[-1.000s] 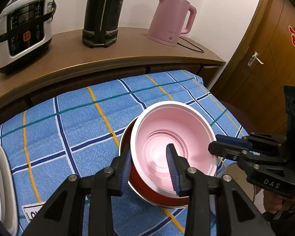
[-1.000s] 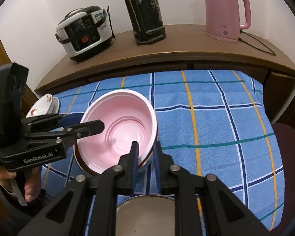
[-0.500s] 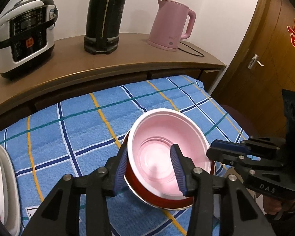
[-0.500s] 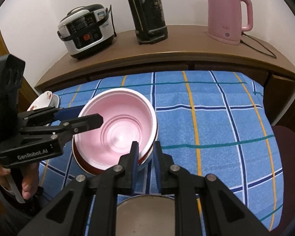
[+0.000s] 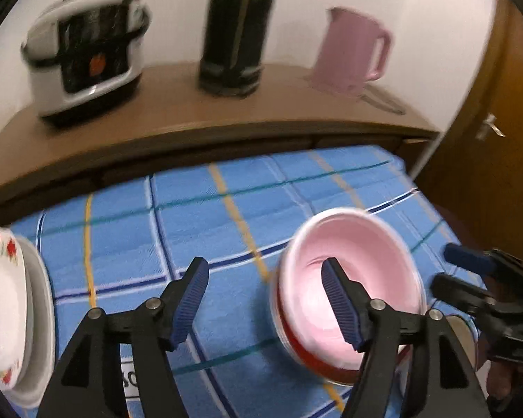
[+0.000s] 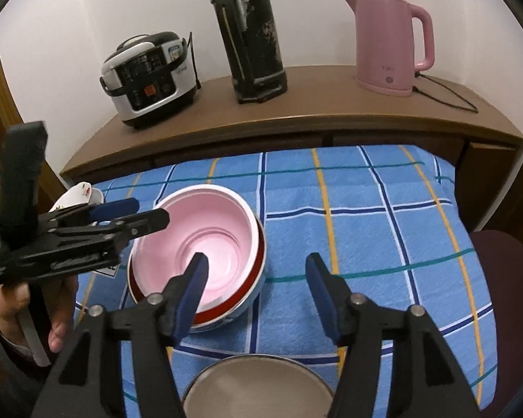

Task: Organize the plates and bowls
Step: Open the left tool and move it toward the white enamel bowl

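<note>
Your left tongs [image 5: 261, 299] and right tongs [image 6: 256, 291] are both opening and grip nothing; the pink bowl [image 6: 205, 240] sits nested in the red-rimmed bowl [image 6: 254, 278] on the checked worktop [image 6: 383, 244], evidently stacked to save room. Count: two nested bowls, one metal bowl [image 6: 258, 386] nearest you, and white plates [image 5: 7, 306] stacked at the left edge, apparently two.
</note>
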A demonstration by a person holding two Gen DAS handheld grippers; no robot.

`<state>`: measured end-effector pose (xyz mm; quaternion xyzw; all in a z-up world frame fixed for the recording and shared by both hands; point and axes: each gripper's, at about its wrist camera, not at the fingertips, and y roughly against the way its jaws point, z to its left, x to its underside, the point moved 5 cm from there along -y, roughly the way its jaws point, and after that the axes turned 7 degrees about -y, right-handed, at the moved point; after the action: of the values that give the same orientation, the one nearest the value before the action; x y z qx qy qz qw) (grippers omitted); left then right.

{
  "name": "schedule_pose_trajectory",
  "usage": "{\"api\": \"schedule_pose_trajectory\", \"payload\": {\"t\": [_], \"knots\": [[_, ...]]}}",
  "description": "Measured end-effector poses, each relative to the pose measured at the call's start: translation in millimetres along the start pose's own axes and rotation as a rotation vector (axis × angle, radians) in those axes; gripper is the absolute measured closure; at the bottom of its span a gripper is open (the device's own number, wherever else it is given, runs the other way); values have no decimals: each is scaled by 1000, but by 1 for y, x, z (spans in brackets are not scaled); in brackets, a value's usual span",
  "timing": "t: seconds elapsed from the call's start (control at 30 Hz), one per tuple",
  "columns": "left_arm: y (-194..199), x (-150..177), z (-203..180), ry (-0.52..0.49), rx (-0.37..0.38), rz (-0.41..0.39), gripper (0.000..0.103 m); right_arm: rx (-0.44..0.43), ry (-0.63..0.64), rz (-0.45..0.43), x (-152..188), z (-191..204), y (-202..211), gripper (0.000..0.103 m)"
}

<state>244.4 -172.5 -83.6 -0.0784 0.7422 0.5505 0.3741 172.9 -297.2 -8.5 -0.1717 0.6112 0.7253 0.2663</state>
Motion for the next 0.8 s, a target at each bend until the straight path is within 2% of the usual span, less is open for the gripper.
{"api": "schedule_pose_trajectory", "payload": {"t": [0.07,0.27,0.43,0.53,0.67,0.8], "knots": [[-10,5,2,12,18,49,34,-3,5,8,0,3,-3,44],[-19,14,-17,-90,-15,96,34,18,53,0,-9,9,-5,40],[0,3,-11,-61,-3,-9,34,95,96,-44,-48,15,-16,40],[9,-2,4,-3,-50,-62,33,114,148,-25,-61,28,-32,40],[13,-6,20,81,-40,-81,33,155,216,31,-60,43,-60,40],[12,-6,22,89,-42,-76,33,169,236,79,-50,41,-74,40]]}}
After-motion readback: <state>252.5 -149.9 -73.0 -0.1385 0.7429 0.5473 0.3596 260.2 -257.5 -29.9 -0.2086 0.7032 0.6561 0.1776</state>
